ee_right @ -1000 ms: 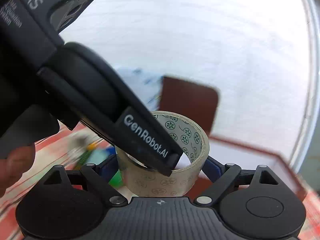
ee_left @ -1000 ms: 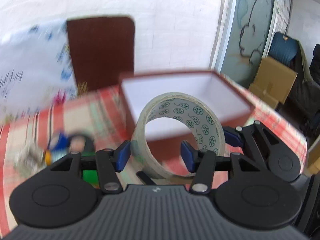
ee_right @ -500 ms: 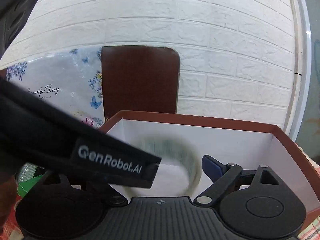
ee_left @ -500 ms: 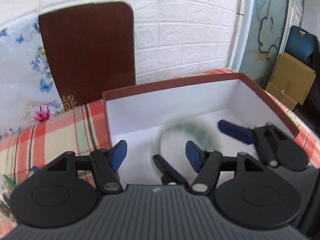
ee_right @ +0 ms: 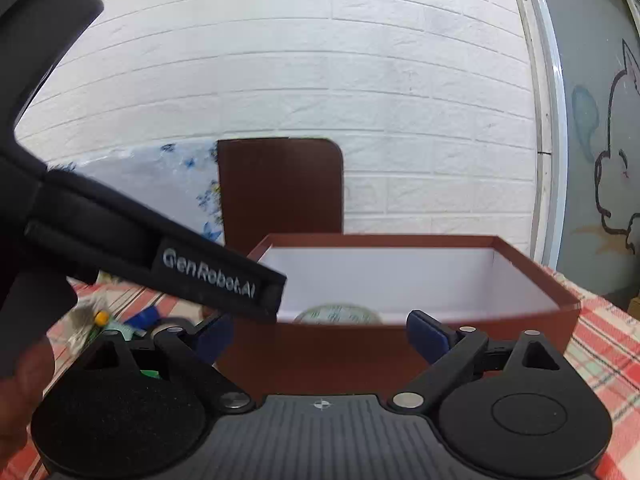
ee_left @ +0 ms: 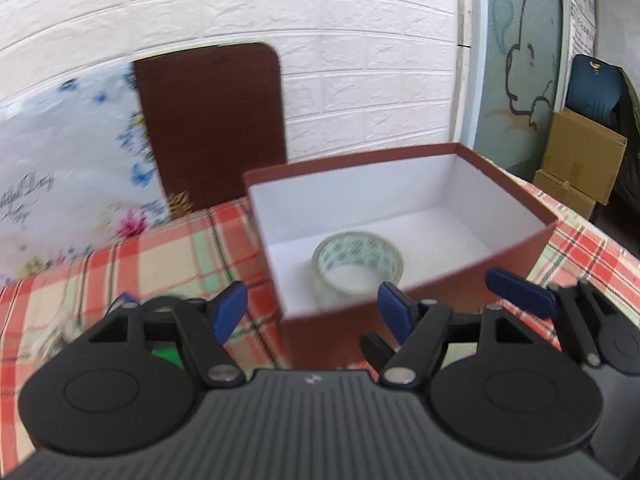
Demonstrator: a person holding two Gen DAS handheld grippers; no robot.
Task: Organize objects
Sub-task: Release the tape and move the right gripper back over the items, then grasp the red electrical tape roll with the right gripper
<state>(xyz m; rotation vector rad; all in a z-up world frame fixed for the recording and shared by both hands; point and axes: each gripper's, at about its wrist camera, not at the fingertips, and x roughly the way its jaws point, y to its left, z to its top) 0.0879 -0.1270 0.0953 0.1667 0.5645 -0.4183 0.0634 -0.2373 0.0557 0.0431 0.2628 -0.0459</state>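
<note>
On the white floor of the open brown box (ee_left: 516,248), toward its near-left corner, the roll of clear tape (ee_left: 357,261) lies flat, hole facing up, green printed pattern showing on its inner face. From the right wrist view only the top edge of the tape (ee_right: 338,315) shows above the box's near wall (ee_right: 360,356).

Left gripper (ee_left: 312,310): jaws have just been opening; blue pads stand apart with nothing between them, near side of the box, tape beyond and clear of both pads.

Right gripper (ee_right: 320,336): jaws spread wide, have just been opening, holding nothing. It sits just right of the left one, its blue pad (ee_left: 520,294) visible at the box's near-right corner.

Box rests on a red-and-green checked tablecloth (ee_left: 160,264). Far side: a dark brown board (ee_left: 212,124) leans against the white brick wall (ee_left: 320,40), a floral sheet (ee_left: 68,160) to its left. Small blurred items (ee_right: 120,320) lie on the cloth left of the box; cannot identify them. Cardboard boxes (ee_left: 580,160) stand far right.
</note>
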